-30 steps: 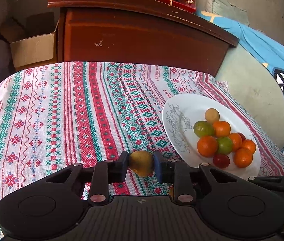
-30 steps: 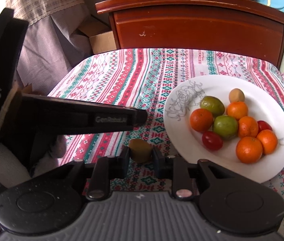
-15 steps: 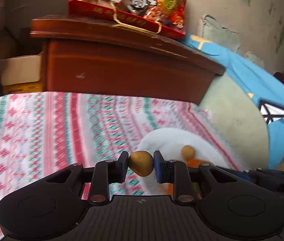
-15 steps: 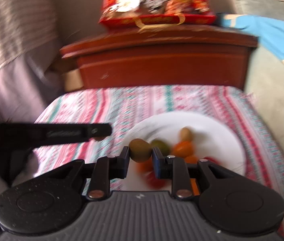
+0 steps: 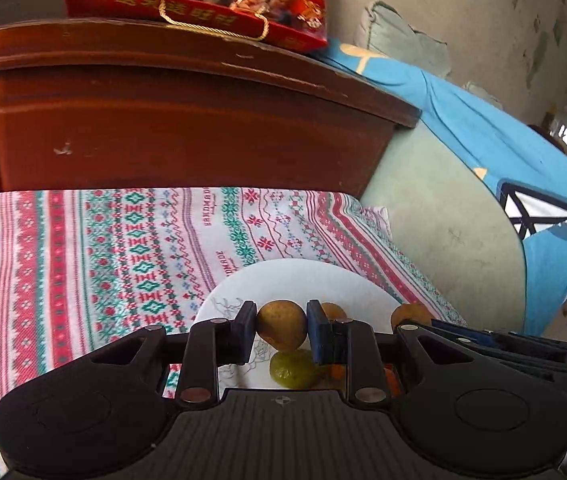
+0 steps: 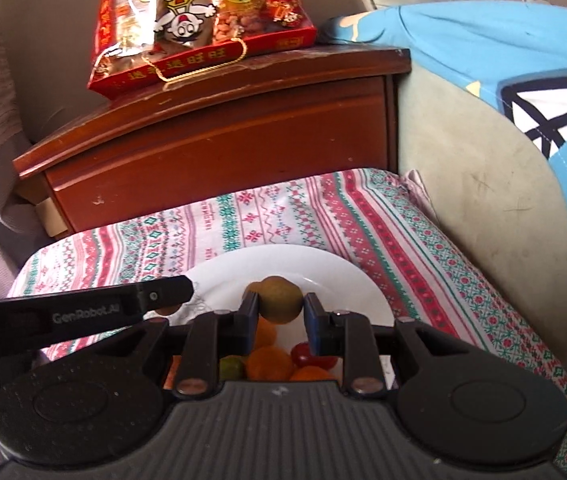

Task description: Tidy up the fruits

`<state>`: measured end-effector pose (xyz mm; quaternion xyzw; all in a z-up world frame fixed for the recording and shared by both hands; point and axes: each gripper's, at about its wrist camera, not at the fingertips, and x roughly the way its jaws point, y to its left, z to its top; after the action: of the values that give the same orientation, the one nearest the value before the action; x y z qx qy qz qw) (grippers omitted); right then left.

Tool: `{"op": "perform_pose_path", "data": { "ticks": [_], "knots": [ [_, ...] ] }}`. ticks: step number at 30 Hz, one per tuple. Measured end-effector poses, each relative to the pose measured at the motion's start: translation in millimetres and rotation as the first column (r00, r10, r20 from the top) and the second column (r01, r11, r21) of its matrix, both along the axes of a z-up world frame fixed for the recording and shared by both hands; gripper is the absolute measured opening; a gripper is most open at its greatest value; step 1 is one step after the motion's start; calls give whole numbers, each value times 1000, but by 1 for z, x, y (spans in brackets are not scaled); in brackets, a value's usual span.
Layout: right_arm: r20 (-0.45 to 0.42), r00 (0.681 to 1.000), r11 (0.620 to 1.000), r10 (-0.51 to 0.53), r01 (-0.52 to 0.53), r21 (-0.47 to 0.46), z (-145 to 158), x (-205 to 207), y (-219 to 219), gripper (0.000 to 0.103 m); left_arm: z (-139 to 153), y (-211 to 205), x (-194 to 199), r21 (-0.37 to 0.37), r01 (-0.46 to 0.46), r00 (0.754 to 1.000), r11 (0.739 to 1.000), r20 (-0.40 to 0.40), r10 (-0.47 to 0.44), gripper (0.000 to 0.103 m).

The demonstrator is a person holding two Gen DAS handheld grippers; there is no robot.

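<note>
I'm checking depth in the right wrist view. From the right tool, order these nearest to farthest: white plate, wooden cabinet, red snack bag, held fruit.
1. Held fruit, between the right tool's fingers.
2. White plate, just below and ahead.
3. Wooden cabinet, beyond the cloth.
4. Red snack bag, on top of the cabinet.

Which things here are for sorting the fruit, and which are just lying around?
For the job: brown fruit in the left hand-held gripper; greenish fruit in the right hand-held gripper; plate.

Lying about: snack bag, cabinet, cloth, blue bedding.
</note>
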<state>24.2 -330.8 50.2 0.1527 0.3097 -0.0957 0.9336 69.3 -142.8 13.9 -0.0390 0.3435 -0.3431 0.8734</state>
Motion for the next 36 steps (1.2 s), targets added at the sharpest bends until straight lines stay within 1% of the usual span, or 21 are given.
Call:
{"op": "perform_pose_path", "data": {
  "ticks": [3, 7, 11, 13, 15, 16, 18, 19, 20, 21, 24, 26, 30, 34, 36],
  "knots": [
    [-20, 1000, 1000, -5, 5, 3, -3, 2, 0, 25, -4, -5, 0, 14, 16, 1000, 1000, -6, -16, 25],
    [-29, 1000, 999, -7, 8, 35, -6, 3, 0, 27, -5, -8, -6, 26, 30, 1000, 999, 3, -30, 25],
    [-24, 1000, 999, -9, 10, 38, -2, 3, 0, 28, 4, -6, -11, 39, 27, 999, 999, 19, -28, 29],
    [-24, 1000, 998, -18, 19, 53, 1, 2, -1, 32, 9, -1, -12, 28, 14, 1000, 1000, 25, -15, 32],
    [-23, 999, 998, -32, 33, 51, 4, 0, -2, 42, 16, 3, -13, 37, -19, 999, 999, 30, 18, 47],
    [-19, 999, 998, -37, 38, 47, 6, -1, -1, 44, 20, 7, -14, 37, -35, 999, 999, 40, 34, 50],
    [-20, 998, 998, -58, 59, 33, 11, -3, -1, 61, 28, 13, -17, 33, -50, 997, 998, 57, 48, 53],
    [-25, 997, 997, -75, 76, 25, 13, -4, 0, 65, 32, 16, -19, 37, -60, 997, 998, 58, 58, 56],
    [-36, 995, 995, -96, 96, 16, 16, -5, 0, 71, 36, 18, -20, 42, -70, 996, 997, 57, 68, 67],
    [-55, 992, 993, -115, 115, 4, 18, -6, 1, 74, 41, 21, -22, 40, -70, 996, 997, 57, 67, 80],
    [-65, 989, 991, -130, 129, -19, 25, -10, 7, 81, 54, 26, -34, 31, -76, 994, 997, 83, 73, 90],
    [-60, 991, 993, -120, 119, -25, 30, -14, 12, 84, 61, 27, -42, 46, -78, 994, 996, 76, 74, 94],
    [-49, 994, 995, -99, 98, -29, 38, -23, 24, 87, 72, 35, -59, 30, -66, 994, 997, 84, 63, 96],
    [-53, 994, 995, -96, 96, 2, 43, -33, 32, 89, 75, 50, -70, -7, -81, 996, 997, 45, 81, 98],
    [-71, 991, 994, -113, 113, 0, 44, -38, 35, 89, 74, 56, -74, -7, -90, 995, 996, 31, 90, 98]
  ]
}}
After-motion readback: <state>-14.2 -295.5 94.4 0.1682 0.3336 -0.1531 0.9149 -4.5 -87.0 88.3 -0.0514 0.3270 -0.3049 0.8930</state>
